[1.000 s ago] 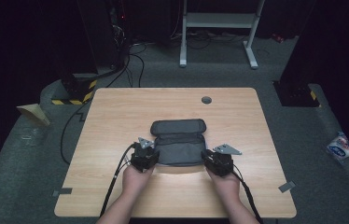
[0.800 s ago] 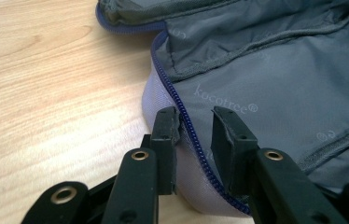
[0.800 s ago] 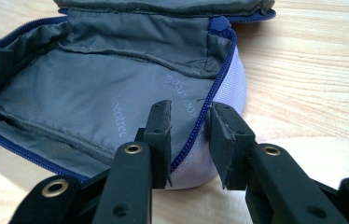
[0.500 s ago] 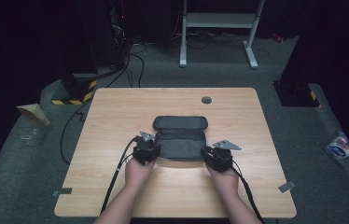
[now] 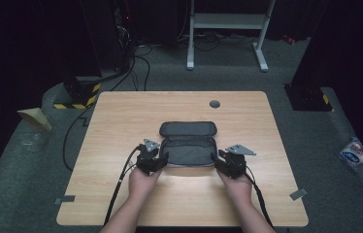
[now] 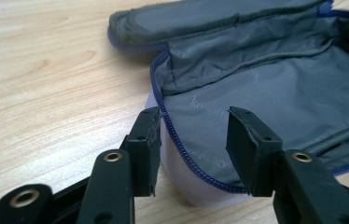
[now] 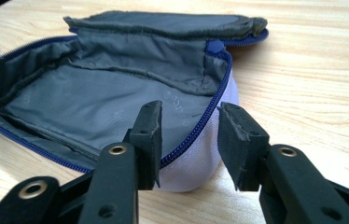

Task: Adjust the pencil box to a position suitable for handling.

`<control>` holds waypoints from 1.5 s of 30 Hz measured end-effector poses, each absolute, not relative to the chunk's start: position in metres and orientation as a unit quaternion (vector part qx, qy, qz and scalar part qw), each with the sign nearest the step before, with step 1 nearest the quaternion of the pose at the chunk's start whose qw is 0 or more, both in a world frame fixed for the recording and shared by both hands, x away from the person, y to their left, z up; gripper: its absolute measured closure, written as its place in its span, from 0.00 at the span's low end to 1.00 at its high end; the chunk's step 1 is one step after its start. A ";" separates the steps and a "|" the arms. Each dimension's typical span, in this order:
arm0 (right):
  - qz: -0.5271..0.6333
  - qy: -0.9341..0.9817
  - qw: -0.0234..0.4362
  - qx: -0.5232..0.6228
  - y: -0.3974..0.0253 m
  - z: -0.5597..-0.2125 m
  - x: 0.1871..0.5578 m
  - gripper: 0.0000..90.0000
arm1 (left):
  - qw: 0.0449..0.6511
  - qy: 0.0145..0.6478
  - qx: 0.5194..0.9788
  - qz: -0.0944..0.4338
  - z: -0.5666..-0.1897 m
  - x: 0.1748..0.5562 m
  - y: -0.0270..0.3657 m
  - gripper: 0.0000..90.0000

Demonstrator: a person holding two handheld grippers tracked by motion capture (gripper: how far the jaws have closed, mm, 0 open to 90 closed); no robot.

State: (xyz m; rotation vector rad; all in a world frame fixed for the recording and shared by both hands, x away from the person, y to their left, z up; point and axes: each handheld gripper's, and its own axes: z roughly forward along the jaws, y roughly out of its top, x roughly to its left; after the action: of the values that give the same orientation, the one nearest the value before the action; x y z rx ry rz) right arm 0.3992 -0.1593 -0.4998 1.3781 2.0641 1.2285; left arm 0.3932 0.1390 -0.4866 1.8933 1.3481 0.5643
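An unzipped pouch point(image 5: 188, 149) lies mid-table, with grey lining, a blue zip and a pale lilac outside. Its lid point(image 5: 188, 128) is folded back to the far side. My left gripper point(image 5: 162, 158) is at the pouch's left end and my right gripper point(image 5: 217, 158) at its right end. In the left gripper view the gripper point(image 6: 193, 127) stands open, jaws astride the zip rim of the pouch point(image 6: 266, 88), one outside and one over the lining. The right gripper point(image 7: 189, 119) is open in the same way over the opposite rim of the pouch point(image 7: 93, 102).
The wooden table point(image 5: 121, 126) has a round grommet point(image 5: 214, 104) behind the pouch. Cables trail from both grippers off the front edge. On the floor lie a white packet point(image 5: 353, 151) at the right and a white stand point(image 5: 225, 24) beyond the table.
Both hands have edged forward and closed in on the pouch's two ends. The pouch has shifted slightly away and its lid lies flatter.
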 end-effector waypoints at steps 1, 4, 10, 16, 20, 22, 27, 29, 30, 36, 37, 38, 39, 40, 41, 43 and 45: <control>0.438 0.732 0.185 0.488 -0.159 -0.499 0.399 0.65 | 0.368 0.523 0.736 0.220 -0.485 0.392 0.140 0.60; 0.443 0.731 0.193 0.482 -0.160 -0.494 0.397 0.64 | 0.370 0.520 0.736 0.224 -0.482 0.391 0.141 0.60; 0.451 0.726 0.197 0.481 -0.165 -0.487 0.394 0.63 | 0.387 0.519 0.730 0.217 -0.477 0.385 0.153 0.59; 0.443 0.726 0.211 0.482 -0.179 -0.491 0.382 0.62 | 0.382 0.522 0.726 0.235 -0.479 0.369 0.177 0.59; 0.436 0.723 0.220 0.488 -0.192 -0.497 0.376 0.62 | 0.380 0.525 0.724 0.237 -0.483 0.361 0.189 0.59; 0.428 0.726 0.225 0.489 -0.199 -0.500 0.373 0.62 | 0.376 0.523 0.727 0.238 -0.484 0.357 0.194 0.59; 0.409 0.733 0.235 0.490 -0.212 -0.505 0.365 0.63 | 0.370 0.532 0.726 0.230 -0.491 0.345 0.206 0.60; 0.401 0.737 0.240 0.488 -0.217 -0.507 0.362 0.64 | 0.367 0.540 0.724 0.222 -0.494 0.341 0.211 0.60; 0.397 0.738 0.238 0.490 -0.220 -0.508 0.359 0.64 | 0.367 0.544 0.722 0.220 -0.494 0.338 0.213 0.60; 0.363 0.753 0.261 0.483 -0.237 -0.515 0.345 0.58 | 0.370 0.553 0.717 0.210 -0.503 0.324 0.221 0.56; 0.352 0.758 0.267 0.481 -0.238 -0.517 0.343 0.57 | 0.375 0.557 0.712 0.206 -0.505 0.322 0.223 0.56; 0.343 0.759 0.274 0.481 -0.240 -0.519 0.341 0.57 | 0.379 0.566 0.705 0.199 -0.507 0.320 0.226 0.55; 0.342 0.757 0.273 0.484 -0.244 -0.520 0.340 0.56 | 0.380 0.571 0.702 0.192 -0.508 0.319 0.228 0.55; 0.343 0.755 0.271 0.488 -0.247 -0.521 0.339 0.56 | 0.378 0.572 0.702 0.193 -0.509 0.319 0.230 0.54; 0.343 0.753 0.269 0.493 -0.248 -0.521 0.338 0.56 | 0.372 0.574 0.703 0.194 -0.510 0.319 0.231 0.53; 0.341 0.753 0.265 0.496 -0.250 -0.521 0.338 0.55 | 0.364 0.579 0.703 0.195 -0.513 0.320 0.231 0.52; 0.339 0.755 0.266 0.494 -0.251 -0.521 0.337 0.55 | 0.353 0.583 0.706 0.193 -0.516 0.322 0.230 0.52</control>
State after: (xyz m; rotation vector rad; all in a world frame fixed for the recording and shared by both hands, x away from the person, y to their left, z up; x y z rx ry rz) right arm 0.3370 -0.2505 -0.5211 1.3340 2.0401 0.9158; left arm 0.3221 0.2296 -0.5157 1.8258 1.5076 0.4992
